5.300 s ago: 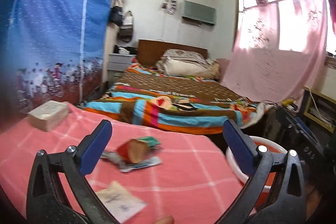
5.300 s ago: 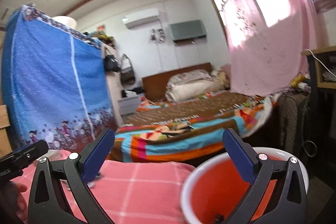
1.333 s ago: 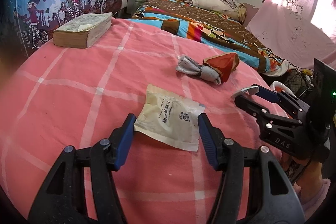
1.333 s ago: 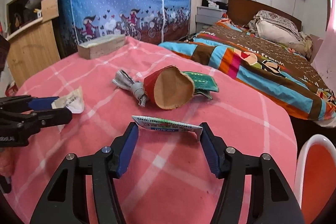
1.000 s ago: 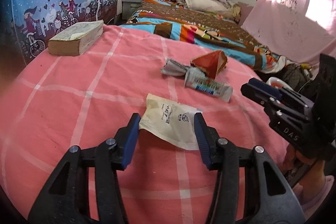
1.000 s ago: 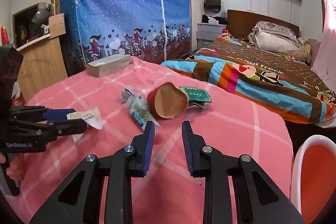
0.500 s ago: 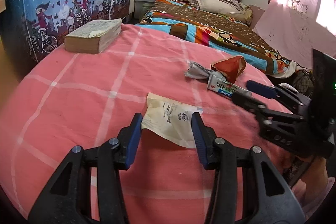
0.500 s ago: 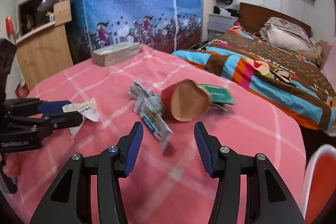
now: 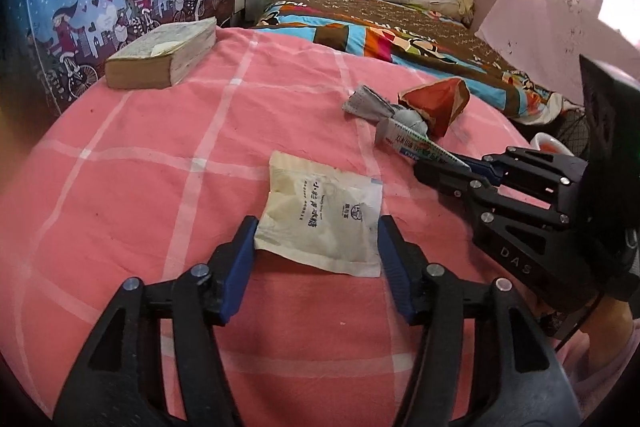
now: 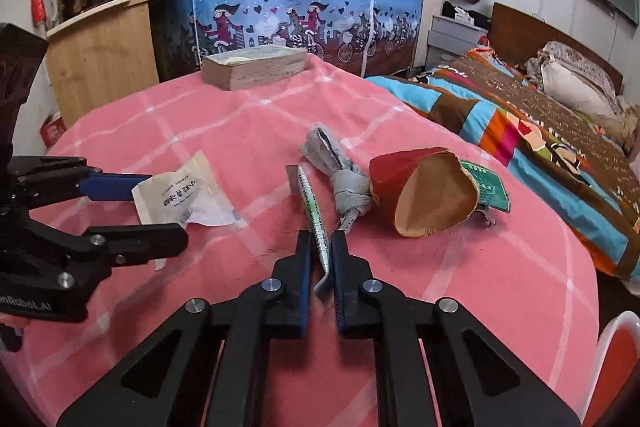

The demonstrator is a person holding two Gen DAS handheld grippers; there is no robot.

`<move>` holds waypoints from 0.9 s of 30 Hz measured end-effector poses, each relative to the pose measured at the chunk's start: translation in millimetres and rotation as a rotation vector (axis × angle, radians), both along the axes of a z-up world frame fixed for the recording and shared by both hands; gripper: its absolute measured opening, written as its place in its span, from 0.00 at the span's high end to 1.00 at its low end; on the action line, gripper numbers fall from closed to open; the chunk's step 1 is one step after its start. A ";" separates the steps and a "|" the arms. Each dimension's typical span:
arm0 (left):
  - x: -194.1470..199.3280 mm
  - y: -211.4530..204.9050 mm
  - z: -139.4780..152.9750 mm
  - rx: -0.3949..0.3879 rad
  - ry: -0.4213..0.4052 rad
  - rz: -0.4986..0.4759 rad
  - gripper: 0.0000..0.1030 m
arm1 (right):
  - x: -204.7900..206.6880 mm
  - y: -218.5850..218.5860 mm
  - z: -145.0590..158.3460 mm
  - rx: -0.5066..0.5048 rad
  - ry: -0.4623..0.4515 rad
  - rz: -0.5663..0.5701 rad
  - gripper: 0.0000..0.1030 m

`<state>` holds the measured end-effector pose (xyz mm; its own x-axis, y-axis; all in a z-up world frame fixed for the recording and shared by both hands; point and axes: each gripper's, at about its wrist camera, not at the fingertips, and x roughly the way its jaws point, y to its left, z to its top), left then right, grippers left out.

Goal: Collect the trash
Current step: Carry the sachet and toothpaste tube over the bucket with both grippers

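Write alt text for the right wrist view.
The right gripper is shut on a flattened toothpaste tube lying on a pink checked cloth. Beside it lie a knotted grey rag and a red paper cup.

Both tools share one build. The left tool (image 9: 316, 247) has black skeletal arms with triangular cutouts, silver screws and blue pads. The right tool (image 10: 321, 255) bears white "DAS" lettering; a pink sleeve (image 9: 600, 359) shows at four o'clock.
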<state>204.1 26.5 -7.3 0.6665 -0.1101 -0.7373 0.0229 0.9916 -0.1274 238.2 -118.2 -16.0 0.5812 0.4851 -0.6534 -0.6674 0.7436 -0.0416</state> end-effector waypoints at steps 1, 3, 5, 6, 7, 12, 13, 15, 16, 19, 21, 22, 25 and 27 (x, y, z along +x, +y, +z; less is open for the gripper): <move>-0.3 0.3 0.2 0.004 -0.002 0.000 0.41 | -1.1 -0.9 0.9 0.009 -0.003 -0.004 0.94; -2.8 1.2 1.5 0.005 -0.014 0.003 0.50 | -3.5 -3.2 3.1 0.028 -0.015 -0.010 0.95; -4.3 2.1 3.3 0.012 -0.027 0.004 0.54 | -6.4 -4.6 5.2 0.043 -0.033 -0.014 0.95; -4.8 1.4 3.5 0.019 -0.030 0.003 0.56 | -8.1 -5.9 6.6 0.049 -0.045 -0.016 0.95; -5.6 0.9 3.6 0.025 -0.034 0.001 0.57 | -11.1 -7.2 8.2 0.057 -0.060 -0.020 0.95; -8.6 -0.7 6.9 0.031 -0.060 -0.008 0.86 | -20.4 -17.4 17.1 0.105 -0.126 -0.048 0.95; -9.0 -1.2 7.5 0.035 -0.065 -0.009 0.86 | -22.0 -20.6 19.3 0.119 -0.137 -0.057 0.95; -8.6 -2.9 8.0 0.047 -0.067 -0.011 0.86 | -22.2 -24.3 20.9 0.138 -0.138 -0.063 0.95; -8.9 -3.5 8.5 0.050 -0.070 -0.012 0.86 | -21.7 -24.9 21.2 0.142 -0.135 -0.064 0.95; -12.4 -5.3 12.0 0.049 -0.094 -0.017 0.89 | -23.4 -27.2 23.0 0.154 -0.144 -0.074 0.95; -16.4 -7.2 16.5 0.047 -0.127 -0.023 0.90 | -27.7 -28.5 24.8 0.161 -0.164 -0.081 0.95; -18.6 -9.1 19.0 0.048 -0.145 -0.028 0.91 | -30.6 -30.7 26.7 0.168 -0.183 -0.089 0.95; -24.7 -18.3 26.7 0.070 -0.207 -0.034 0.93 | -38.7 -36.7 32.5 0.194 -0.228 -0.108 0.95; -30.4 -24.8 33.2 0.082 -0.264 -0.035 0.94 | -44.5 -42.6 37.2 0.215 -0.258 -0.118 0.95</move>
